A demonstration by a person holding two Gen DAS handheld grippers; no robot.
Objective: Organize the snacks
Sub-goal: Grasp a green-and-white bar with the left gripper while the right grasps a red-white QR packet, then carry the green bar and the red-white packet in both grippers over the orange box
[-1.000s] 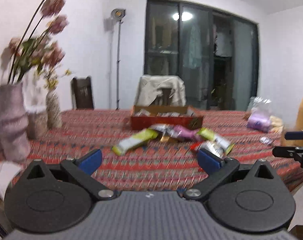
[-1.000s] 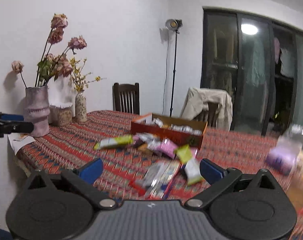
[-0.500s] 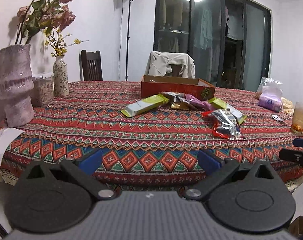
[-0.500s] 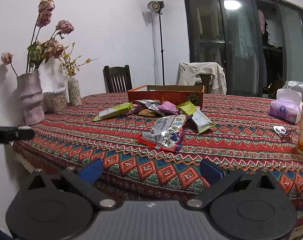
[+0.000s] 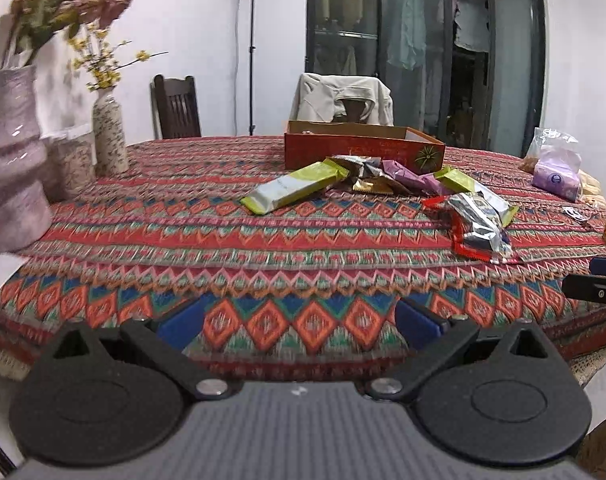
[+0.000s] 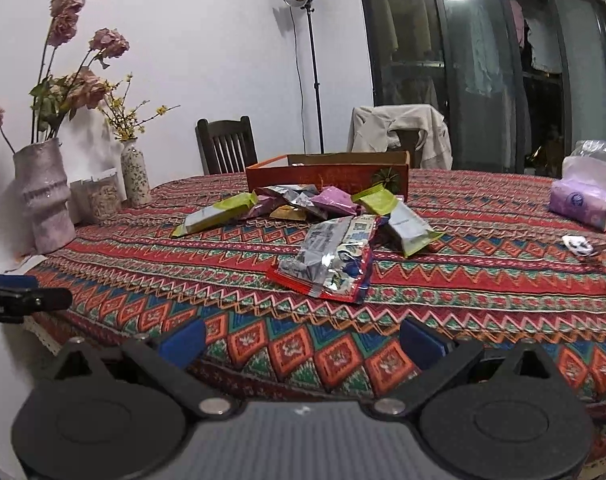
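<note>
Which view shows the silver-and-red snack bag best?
The right wrist view: the bag lies near centre, its whole face visible. The left wrist view shows it off to the right, foreshortened and slightly blurred.

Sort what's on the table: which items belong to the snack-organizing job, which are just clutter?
Job:
- red cardboard box
- yellow-green snack bar
- silver-and-red packet
- purple wrapper
- second yellow-green bar

Clutter:
- pink vase
- small speckled vase
- tissue pack
- patterned tablecloth
</note>
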